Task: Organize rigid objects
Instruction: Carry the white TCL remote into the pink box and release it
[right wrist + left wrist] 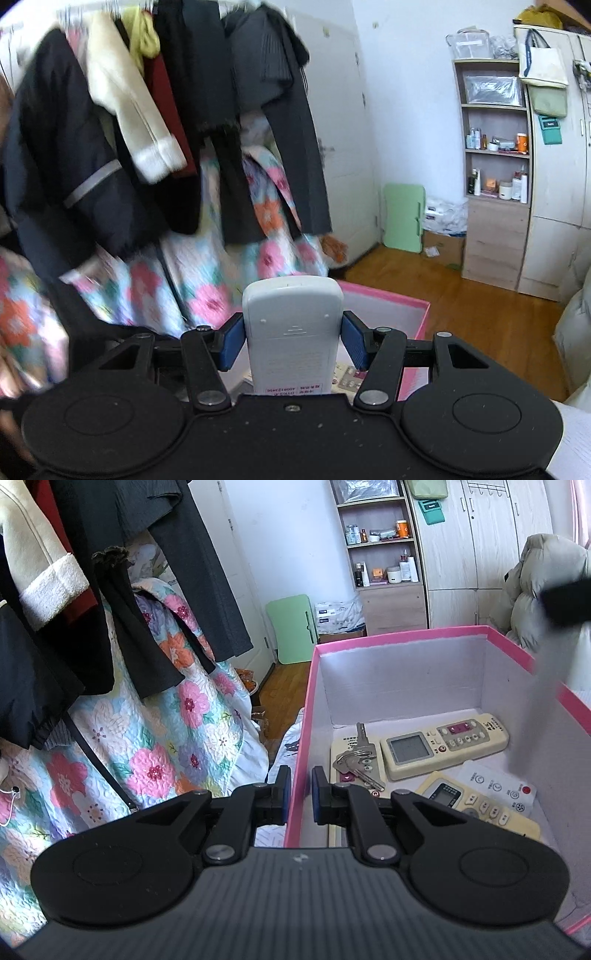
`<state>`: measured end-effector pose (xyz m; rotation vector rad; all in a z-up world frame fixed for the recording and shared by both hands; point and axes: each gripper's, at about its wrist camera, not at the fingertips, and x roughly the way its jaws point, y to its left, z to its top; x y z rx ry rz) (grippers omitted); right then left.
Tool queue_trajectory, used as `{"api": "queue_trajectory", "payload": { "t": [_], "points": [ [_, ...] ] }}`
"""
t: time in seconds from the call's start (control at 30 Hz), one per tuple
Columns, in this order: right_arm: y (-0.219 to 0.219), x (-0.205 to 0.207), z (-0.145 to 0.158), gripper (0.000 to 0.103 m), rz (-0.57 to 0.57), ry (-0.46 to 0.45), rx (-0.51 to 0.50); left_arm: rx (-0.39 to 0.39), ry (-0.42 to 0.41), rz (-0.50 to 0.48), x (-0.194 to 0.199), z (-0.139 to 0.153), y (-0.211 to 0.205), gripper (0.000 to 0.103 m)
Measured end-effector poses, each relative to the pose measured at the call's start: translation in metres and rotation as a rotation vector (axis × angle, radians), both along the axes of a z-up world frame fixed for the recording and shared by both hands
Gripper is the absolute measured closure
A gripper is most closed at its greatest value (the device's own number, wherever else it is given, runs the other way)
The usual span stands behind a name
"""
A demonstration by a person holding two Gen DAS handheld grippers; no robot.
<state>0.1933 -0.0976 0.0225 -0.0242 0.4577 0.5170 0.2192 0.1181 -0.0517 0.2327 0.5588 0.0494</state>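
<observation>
A pink box (406, 633) with white inside holds several cream remote controls (445, 744) and a bunch of keys (356, 758). My left gripper (300, 794) is shut on the box's left wall, one finger outside and one inside. My right gripper (293, 341) is shut on a white remote control (293, 325), back side up, held above the pink box (421, 317). The right gripper shows as a dark blur in the left wrist view (565, 602), above the box's right side.
Dark coats (110, 590) and a floral quilt (166, 720) hang to the left. A shelf unit (384, 546) with bottles, a wardrobe (480, 535), a green folding table (291, 631) and wooden floor (461, 295) lie beyond. A puffy jacket (543, 583) sits at right.
</observation>
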Motion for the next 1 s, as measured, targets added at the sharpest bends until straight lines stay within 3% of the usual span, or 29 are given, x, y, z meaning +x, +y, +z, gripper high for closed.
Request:
{"api": "queue_trajectory", "payload": {
  "t": [0.1,0.2,0.43,0.63,1.0],
  "points": [
    [0.018,0.008,-0.01,0.042,-0.086,-0.064,-0.112,-0.017,0.0,0.012,0.001,0.0,0.002,0.093],
    [0.025,0.02,-0.018,0.042,-0.1,-0.041,-0.114,-0.032,-0.003,0.013,0.001,0.001,0.004,0.094],
    [0.058,0.02,-0.042,0.042,-0.123,-0.096,-0.378,-0.034,-0.006,0.01,0.001,0.0,0.006,0.094],
    [0.051,0.014,-0.044,0.042,-0.101,0.029,-0.373,-0.037,-0.007,0.009,0.001,0.0,0.006,0.094],
    [0.043,-0.011,-0.041,0.042,-0.111,0.118,-0.359,-0.036,-0.007,0.009,0.002,0.001,0.005,0.094]
  ]
}}
